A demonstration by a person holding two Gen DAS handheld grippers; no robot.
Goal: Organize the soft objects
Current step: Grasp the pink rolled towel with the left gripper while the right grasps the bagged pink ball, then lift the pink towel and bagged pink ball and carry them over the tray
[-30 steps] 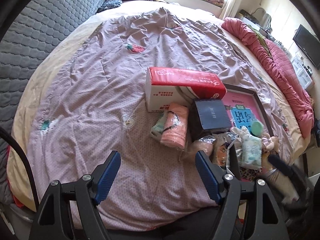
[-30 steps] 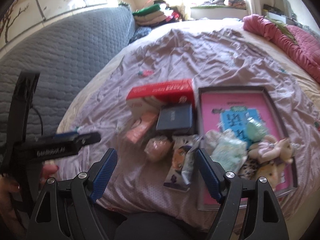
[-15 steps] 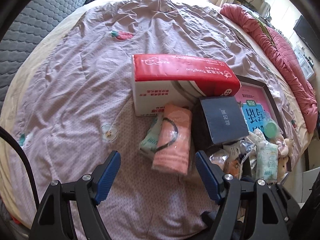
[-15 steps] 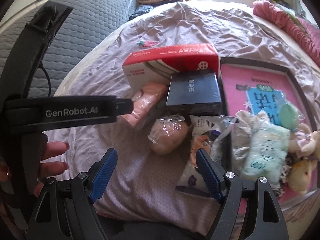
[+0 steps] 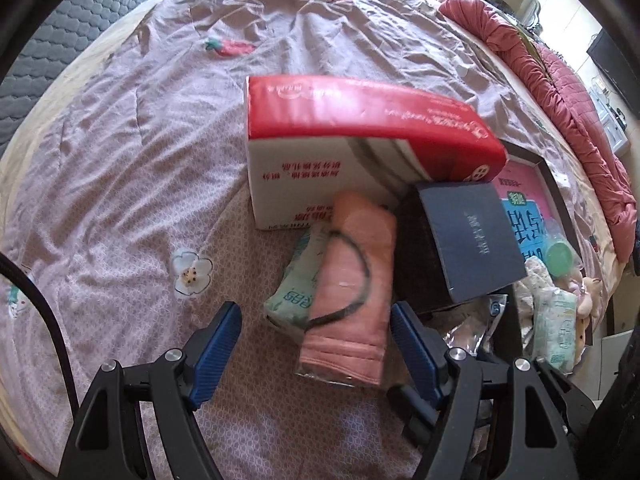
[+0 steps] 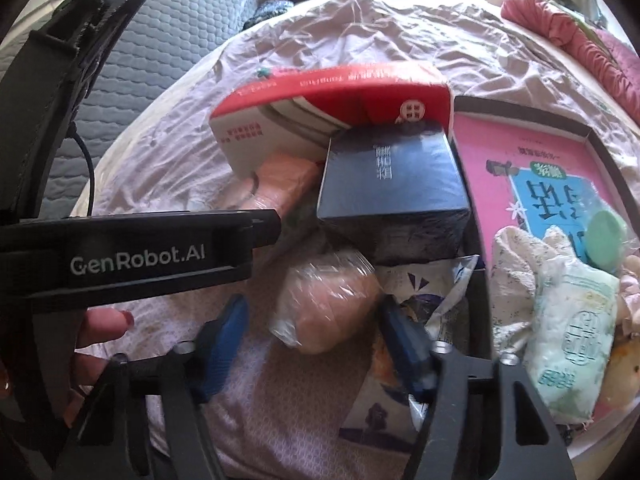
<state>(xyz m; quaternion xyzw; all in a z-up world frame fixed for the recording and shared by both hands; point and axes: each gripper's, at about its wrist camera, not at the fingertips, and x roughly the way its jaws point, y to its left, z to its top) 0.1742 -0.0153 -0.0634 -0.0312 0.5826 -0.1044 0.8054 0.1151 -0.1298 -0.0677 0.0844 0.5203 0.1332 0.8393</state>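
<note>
In the left wrist view my left gripper (image 5: 315, 309) stands open low over the bed, its blue pads either side of a pink folded towel (image 5: 352, 280) in a clear bag with a black band on it. A pale green tissue pack (image 5: 290, 294) lies against the towel's left side. In the right wrist view my right gripper (image 6: 313, 306) is closing around a peach-coloured soft lump in clear wrap (image 6: 328, 300). A gap still shows at its left pad. The left gripper's black body (image 6: 140, 256) and a hand (image 6: 100, 324) fill that view's left.
A red and white tissue box (image 5: 352, 140) and a dark navy box (image 5: 472, 240) stand just behind the towel. A black-rimmed pink tray (image 6: 600, 140) on the right holds a wipes pack (image 6: 572, 328), a green lid and plush toys. A printed packet (image 6: 404, 360) lies under the right finger.
Both grippers have come down and forward over the pile, so the items look much larger. The right jaws have narrowed around the wrapped lump. The left jaws keep their width.
</note>
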